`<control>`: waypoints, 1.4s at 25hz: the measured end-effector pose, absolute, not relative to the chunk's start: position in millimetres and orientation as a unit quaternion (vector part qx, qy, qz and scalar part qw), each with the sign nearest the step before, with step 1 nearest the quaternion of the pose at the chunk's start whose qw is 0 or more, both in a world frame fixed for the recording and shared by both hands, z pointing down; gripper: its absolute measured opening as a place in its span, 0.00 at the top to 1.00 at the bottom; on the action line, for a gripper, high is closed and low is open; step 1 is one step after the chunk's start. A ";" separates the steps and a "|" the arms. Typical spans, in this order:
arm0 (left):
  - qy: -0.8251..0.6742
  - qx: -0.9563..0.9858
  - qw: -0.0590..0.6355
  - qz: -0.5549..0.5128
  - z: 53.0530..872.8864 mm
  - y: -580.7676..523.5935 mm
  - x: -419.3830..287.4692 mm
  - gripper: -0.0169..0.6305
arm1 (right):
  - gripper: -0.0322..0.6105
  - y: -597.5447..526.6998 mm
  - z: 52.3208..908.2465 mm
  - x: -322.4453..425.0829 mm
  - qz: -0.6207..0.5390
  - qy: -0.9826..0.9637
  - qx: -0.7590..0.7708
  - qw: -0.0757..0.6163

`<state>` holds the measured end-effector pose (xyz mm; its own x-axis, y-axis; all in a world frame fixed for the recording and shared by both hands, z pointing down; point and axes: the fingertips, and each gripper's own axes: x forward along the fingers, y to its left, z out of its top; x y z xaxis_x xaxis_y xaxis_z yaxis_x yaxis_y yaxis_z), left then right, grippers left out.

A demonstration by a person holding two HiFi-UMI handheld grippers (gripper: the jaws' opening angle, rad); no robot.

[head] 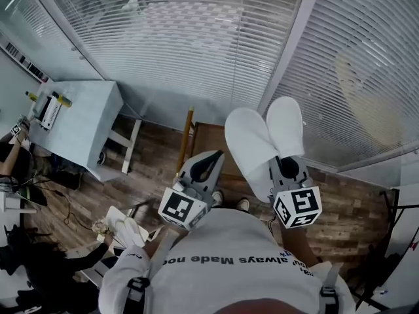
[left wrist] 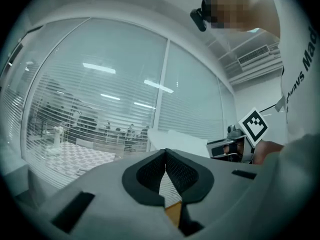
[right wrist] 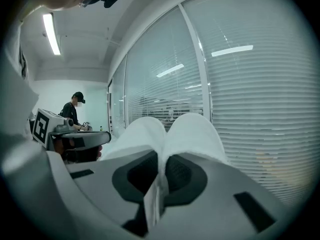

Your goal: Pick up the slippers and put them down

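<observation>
Your right hand-held gripper (head: 283, 165) is clamped on the pair of white slippers (head: 262, 139). In the right gripper view its jaws (right wrist: 161, 159) sit nearly together, with the slippers' thin edges pinched between the dark pads. The slippers (right wrist: 170, 134) lie side by side, touching along their inner edges where they are gripped and fanning apart at the far ends, which point away from you toward the window blinds (head: 196, 38). They hang in the air, clear of the wooden floor (head: 150, 175) below, with nothing under them but the gripper that holds them.

Your left hand-held gripper (head: 211, 161) is level with the right one and just beside it, and it carries nothing. In the left gripper view the tips of its pads (left wrist: 165, 153) meet, and only the blinds show through the small gap behind them. From that view you can also see the slippers (left wrist: 175, 140) off to the right.

To your left stands a pale surface (head: 85, 126) with a few small things on it, too small to make out. A second person (right wrist: 72, 111), in dark clothes and a cap, stands beyond your left gripper in the right gripper view.
</observation>
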<state>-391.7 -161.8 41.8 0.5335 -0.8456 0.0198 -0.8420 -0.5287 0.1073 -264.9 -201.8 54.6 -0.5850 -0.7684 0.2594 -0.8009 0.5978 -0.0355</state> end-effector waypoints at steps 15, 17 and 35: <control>-0.393 0.918 0.045 -0.028 30.3 -159.1 -366.7 0.95 | 0.90 -177.2 48.1 -242.7 0.074 -0.845 0.520 0.094; -0.368 0.929 0.045 -0.027 29.5 -157.7 -355.8 0.95 | 0.90 -171.3 49.0 -232.0 0.078 -0.831 0.543 0.093; -0.177 0.982 0.059 -0.008 39.4 -137.3 -148.0 0.95 | 0.90 -102.1 54.5 -34.2 0.096 -0.702 0.702 0.072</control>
<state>-148.0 -137.3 39.4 0.9369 -0.3496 0.0042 -0.3477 -0.9302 0.1181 -34.2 -102.1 54.5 -0.0049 -0.9717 0.2362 -0.9995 -0.0030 -0.0328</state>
